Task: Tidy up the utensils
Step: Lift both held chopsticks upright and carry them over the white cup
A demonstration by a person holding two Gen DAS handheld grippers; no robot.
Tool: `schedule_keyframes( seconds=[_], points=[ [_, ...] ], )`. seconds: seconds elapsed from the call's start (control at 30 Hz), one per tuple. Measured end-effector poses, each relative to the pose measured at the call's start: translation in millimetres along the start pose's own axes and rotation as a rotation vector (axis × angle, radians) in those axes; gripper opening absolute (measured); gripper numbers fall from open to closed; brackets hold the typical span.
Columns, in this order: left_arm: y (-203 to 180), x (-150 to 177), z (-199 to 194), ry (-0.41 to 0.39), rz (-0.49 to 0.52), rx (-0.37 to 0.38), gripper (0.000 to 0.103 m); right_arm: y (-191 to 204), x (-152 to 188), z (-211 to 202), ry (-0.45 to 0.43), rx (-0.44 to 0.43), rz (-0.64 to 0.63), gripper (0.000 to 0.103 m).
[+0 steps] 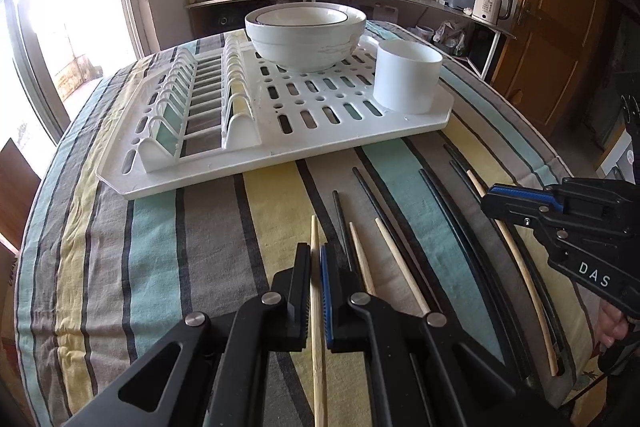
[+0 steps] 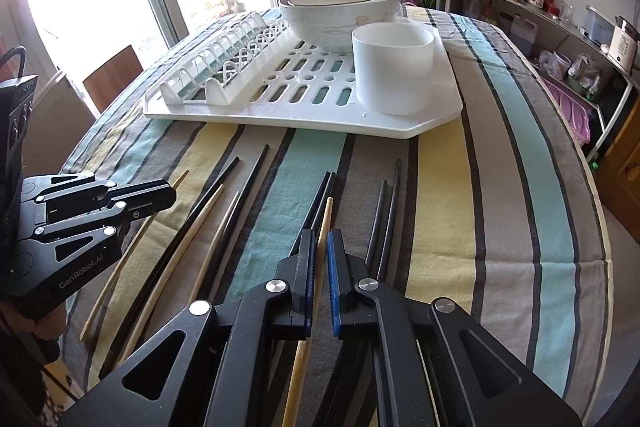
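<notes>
Two wooden chopsticks sit between my jaws: one (image 1: 316, 267) in my left gripper (image 1: 315, 263), one (image 2: 323, 247) in my right gripper (image 2: 320, 251), both narrowed around them on the tablecloth (image 2: 440, 207). More chopsticks (image 2: 224, 211) lie between the grippers. Ahead stands the rack (image 1: 280, 131) with a cup (image 1: 406, 81) and bowls (image 1: 306, 35).

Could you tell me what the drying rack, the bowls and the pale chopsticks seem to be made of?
The drying rack looks like matte white moulded plastic, with punched slots. The bowls seem glazed ceramic, glossy with a dark rim line. The pale chopsticks look like unfinished wood or bamboo, dull and tan.
</notes>
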State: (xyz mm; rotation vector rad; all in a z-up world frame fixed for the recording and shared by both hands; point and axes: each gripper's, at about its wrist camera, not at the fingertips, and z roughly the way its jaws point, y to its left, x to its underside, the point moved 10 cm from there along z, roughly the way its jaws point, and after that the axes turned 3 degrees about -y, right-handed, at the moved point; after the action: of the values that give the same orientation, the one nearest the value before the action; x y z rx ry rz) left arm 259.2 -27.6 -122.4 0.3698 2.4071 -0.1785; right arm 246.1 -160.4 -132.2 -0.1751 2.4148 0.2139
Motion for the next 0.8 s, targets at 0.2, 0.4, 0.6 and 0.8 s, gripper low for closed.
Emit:
schedule_keyframes(
  seconds=[0.2,0.4,0.6,0.8],
  points=[
    [6,-32,-43,-0.107,-0.015,0.005,0.005,2,-27,-38,-0.114,-0.034,0.02,0.006],
    [14,-56,-87,-0.205,-0.041,0.011,0.005,2,-48,-78,-0.219,-0.036,0.02,0.005],
    [18,-55,-120,-0.26,-0.063,0.015,0.005,8,-51,-105,-0.283,-0.039,0.004,0.005],
    [15,-45,-139,-0.282,-0.06,0.017,0.005,16,-46,-119,-0.31,-0.045,-0.017,0.005]
  ],
)
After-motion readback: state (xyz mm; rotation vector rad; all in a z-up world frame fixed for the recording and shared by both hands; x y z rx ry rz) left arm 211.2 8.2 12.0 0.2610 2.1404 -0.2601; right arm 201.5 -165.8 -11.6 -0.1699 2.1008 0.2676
